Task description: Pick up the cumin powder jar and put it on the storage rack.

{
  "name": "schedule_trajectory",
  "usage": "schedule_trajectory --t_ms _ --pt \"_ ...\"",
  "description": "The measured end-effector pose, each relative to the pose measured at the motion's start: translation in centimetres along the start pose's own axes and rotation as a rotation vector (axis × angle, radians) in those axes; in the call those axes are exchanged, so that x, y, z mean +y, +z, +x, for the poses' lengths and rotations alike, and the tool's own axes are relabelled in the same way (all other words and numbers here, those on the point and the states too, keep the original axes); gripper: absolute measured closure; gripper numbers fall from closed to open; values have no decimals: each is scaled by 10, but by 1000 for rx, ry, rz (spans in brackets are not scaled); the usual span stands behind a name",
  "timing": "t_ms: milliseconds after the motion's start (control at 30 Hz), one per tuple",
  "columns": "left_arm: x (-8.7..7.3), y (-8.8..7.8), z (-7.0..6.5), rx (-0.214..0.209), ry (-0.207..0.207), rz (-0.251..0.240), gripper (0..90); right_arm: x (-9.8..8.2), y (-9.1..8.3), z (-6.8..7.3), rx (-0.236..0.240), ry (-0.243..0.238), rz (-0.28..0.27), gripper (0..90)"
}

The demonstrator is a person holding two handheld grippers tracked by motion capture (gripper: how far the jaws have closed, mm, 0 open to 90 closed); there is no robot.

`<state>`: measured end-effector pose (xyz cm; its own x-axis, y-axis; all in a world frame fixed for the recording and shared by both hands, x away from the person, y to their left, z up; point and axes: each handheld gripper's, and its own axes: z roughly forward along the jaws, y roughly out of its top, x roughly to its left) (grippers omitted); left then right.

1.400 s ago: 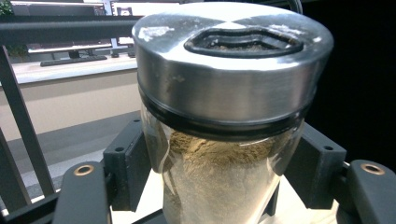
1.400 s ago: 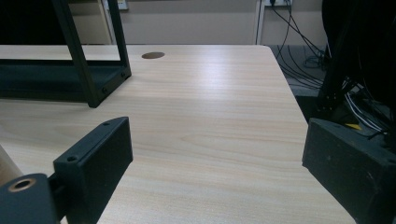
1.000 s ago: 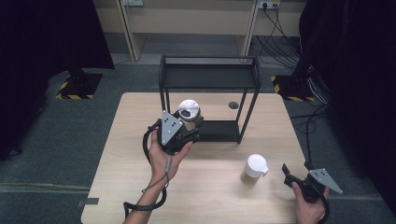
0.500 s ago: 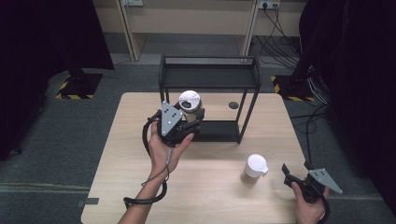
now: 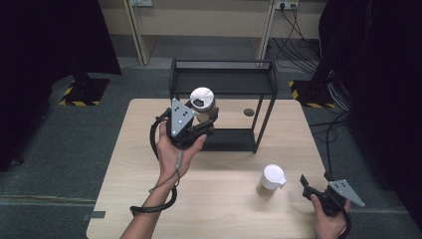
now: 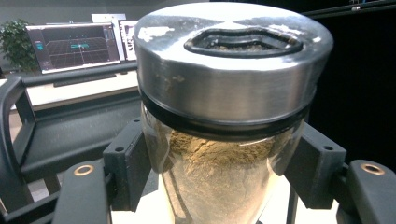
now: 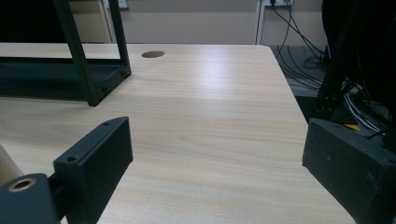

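Observation:
My left gripper [image 5: 203,119] is shut on a glass jar [image 5: 204,103] with a steel lid, held above the table in front of the black shelf rack [image 5: 223,102]. In the left gripper view the jar [image 6: 224,135], half full of brown powder, sits clamped between both pads [image 6: 125,163]. A paper cup with a white lid [image 5: 271,179] stands on the table at the right. Just right of it my right gripper [image 5: 313,191] rests low near the front edge, open, with bare wood [image 7: 210,135] between its jaws.
The rack [image 7: 70,74] has a low tray and an upper shelf. A round cable hole [image 5: 249,112] lies in the table behind it. Cables and dark stands crowd the floor to the right [image 5: 318,74]. A monitor [image 6: 70,46] stands beyond the rack.
My left gripper has lifted the jar upward and slightly toward the rack. The right gripper and the cup have stayed put.

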<state>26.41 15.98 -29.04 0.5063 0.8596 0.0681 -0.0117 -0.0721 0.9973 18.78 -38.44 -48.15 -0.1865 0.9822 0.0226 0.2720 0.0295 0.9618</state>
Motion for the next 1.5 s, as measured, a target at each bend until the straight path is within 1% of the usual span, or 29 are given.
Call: schedule_trajectory --t_ms 200,533,767,833,900,1067,1267,1500 --pt "6 3 3 1 -13 -3 309 0 0 0 1 2 1 86" --pt "17 8 7 17 -6 -6 309 0 0 0 2 0 1 86" --pt "25 16 11 39 7 -5 309 0 0 0 3 -1 0 86" --pt "27 19 12 43 3 -5 310 0 0 0 3 -1 1 86" --pt "29 22 11 57 16 -3 309 0 0 0 3 -1 1 86" --pt "31 28 14 72 3 -4 309 0 0 0 4 -2 1 86" --pt "32 31 15 79 1 -6 309 1 0 0 5 -3 3 86" --pt "41 39 19 92 7 2 309 1 0 0 4 -4 3 85"
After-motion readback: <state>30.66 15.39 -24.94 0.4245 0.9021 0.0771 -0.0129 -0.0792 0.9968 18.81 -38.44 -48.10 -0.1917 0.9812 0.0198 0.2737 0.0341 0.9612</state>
